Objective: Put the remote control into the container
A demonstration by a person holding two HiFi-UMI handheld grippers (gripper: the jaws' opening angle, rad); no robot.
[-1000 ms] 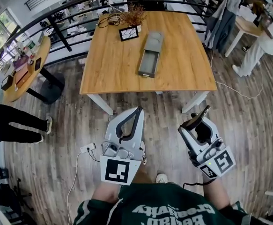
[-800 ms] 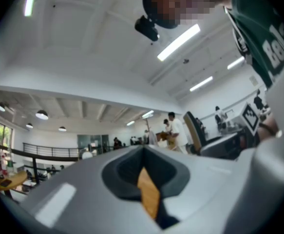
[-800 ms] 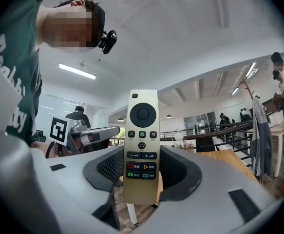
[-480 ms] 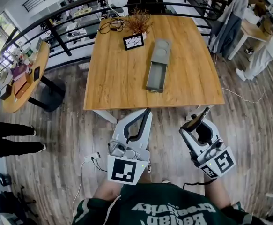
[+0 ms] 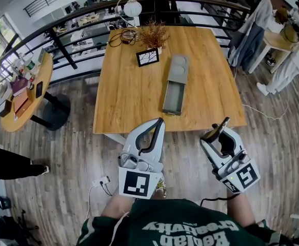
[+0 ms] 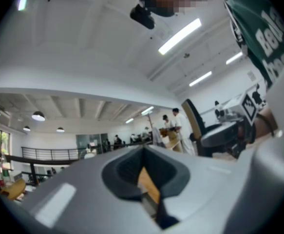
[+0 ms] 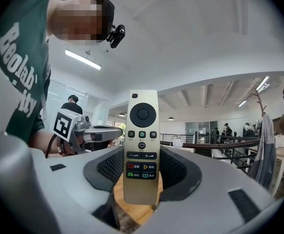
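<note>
Wooden table (image 5: 123, 86) bears container (image 5: 179, 68) (drawer out) — right tool (image 5: 221, 128) grips remote control (image 7: 141, 145); left tool (image 5: 158, 124) closed.

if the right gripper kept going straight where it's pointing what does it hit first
Probably the near edge of the wooden table, close to its right corner; the remote control held in the right gripper would touch first. Height is unclear, so it might pass over it.
</note>
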